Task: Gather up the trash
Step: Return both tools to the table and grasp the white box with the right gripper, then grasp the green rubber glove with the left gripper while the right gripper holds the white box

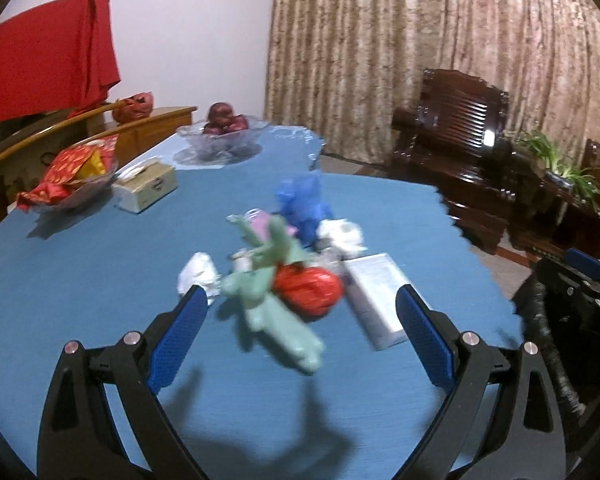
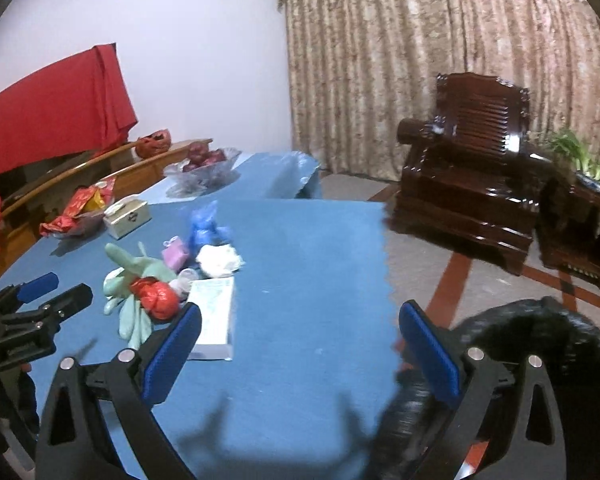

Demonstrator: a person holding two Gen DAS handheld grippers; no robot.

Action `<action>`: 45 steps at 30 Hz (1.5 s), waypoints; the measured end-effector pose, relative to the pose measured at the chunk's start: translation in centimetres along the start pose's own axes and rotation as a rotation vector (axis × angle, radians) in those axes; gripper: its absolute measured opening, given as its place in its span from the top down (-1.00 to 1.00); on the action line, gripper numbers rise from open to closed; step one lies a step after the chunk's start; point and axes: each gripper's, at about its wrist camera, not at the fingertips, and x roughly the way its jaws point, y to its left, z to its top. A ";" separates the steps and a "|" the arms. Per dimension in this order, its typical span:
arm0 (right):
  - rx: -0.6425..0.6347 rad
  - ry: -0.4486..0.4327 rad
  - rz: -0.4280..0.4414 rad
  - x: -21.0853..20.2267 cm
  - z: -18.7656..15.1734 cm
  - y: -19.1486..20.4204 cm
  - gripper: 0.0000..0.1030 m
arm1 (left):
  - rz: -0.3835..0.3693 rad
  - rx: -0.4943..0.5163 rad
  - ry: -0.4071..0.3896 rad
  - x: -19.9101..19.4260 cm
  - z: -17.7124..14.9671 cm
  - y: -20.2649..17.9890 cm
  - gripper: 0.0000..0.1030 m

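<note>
A heap of trash lies on the blue table (image 1: 80, 288): a pale green glove (image 1: 276, 320), a red crumpled wrapper (image 1: 310, 288), a blue plastic bag (image 1: 302, 204), white tissue wads (image 1: 198, 274), a pink scrap (image 1: 262, 222) and a flat white box (image 1: 376, 296). My left gripper (image 1: 300, 300) is open, low over the table, its jaws on either side of the glove and wrapper. My right gripper (image 2: 300, 312) is open and empty over the table's right edge, right of the heap (image 2: 156, 296). A black trash bag (image 2: 520, 340) sits beside its right finger.
A glass bowl of red fruit (image 1: 222, 128), a tissue box (image 1: 148, 186) and a dish of red packets (image 1: 72, 176) stand at the table's far left. A dark wooden armchair (image 2: 468, 168) and a plant (image 2: 584, 160) stand right of the table. Curtains hang behind.
</note>
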 end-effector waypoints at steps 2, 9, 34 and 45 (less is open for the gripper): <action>-0.007 0.019 0.008 1.4 -0.3 1.0 -0.88 | 0.020 -0.008 0.010 0.4 -0.3 1.0 -0.80; -0.026 0.079 0.028 5.4 -1.6 3.9 -0.88 | 0.052 -0.043 0.040 2.1 -1.2 3.8 -0.79; -0.056 0.314 0.088 13.5 -3.0 8.2 -0.06 | 0.066 -0.078 0.110 5.2 -2.4 5.9 -0.79; -0.037 0.263 0.057 11.7 -2.4 5.9 -0.05 | 0.030 -0.058 0.136 6.7 -2.1 3.6 -0.71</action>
